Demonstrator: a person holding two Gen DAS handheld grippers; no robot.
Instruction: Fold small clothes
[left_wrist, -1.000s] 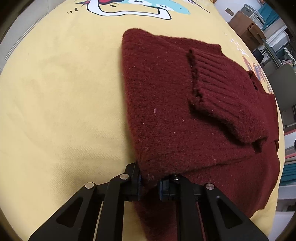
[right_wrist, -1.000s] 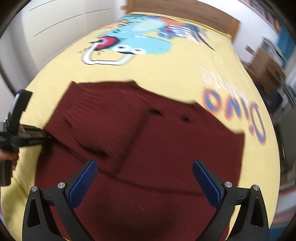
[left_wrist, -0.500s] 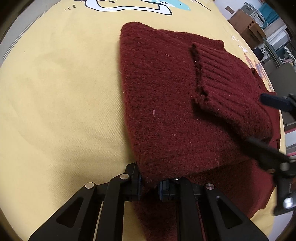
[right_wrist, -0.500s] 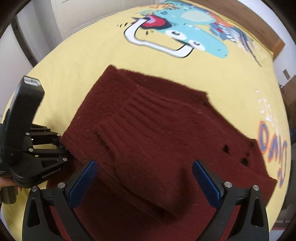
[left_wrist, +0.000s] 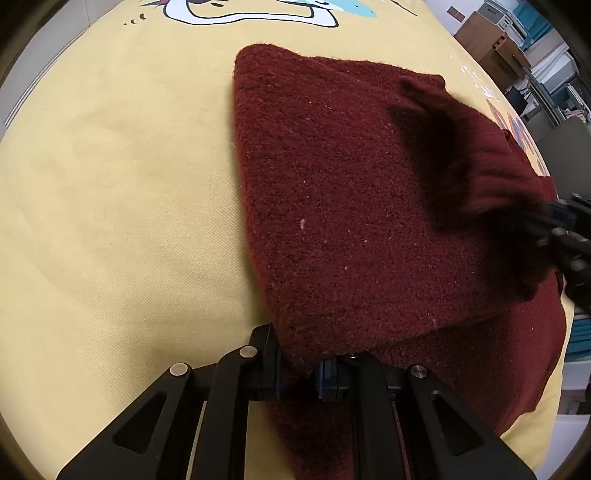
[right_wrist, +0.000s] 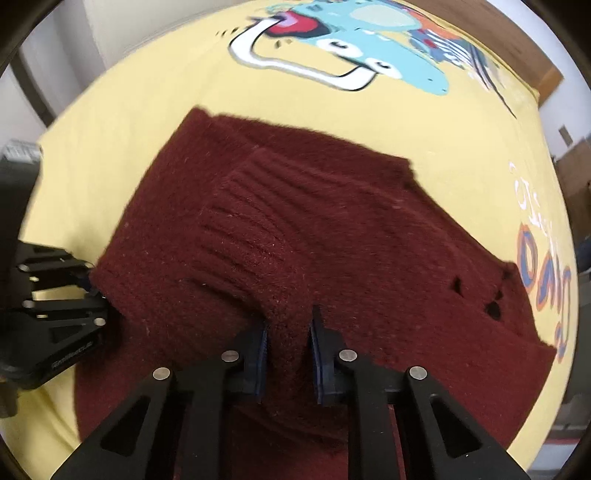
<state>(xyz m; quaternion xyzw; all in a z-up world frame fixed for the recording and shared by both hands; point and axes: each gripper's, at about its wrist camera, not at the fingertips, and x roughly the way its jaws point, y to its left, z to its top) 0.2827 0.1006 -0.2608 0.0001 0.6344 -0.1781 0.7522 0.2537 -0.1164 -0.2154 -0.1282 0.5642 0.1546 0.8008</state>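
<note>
A dark red knitted sweater (left_wrist: 351, 206) lies partly folded on a yellow bedsheet (left_wrist: 110, 192). My left gripper (left_wrist: 299, 373) is shut on the near corner of its folded layer. The right wrist view shows the sweater (right_wrist: 332, 229) with a ribbed sleeve (right_wrist: 236, 236) folded on top. My right gripper (right_wrist: 288, 350) is shut on the sweater at the base of that sleeve. The left gripper (right_wrist: 88, 291) shows at the left of the right wrist view, and the right gripper (left_wrist: 569, 236) at the right edge of the left wrist view.
The yellow sheet carries a blue cartoon print (right_wrist: 369, 40) at the far end and orange lettering (right_wrist: 546, 269) at the right. Wooden furniture and shelves (left_wrist: 491, 40) stand beyond the bed at the right. The bed edge runs close behind the sweater's right side.
My right gripper has come down onto the sweater and closed its jaws on the cloth by the sleeve. The sleeve has lifted slightly. My left gripper has kept its hold.
</note>
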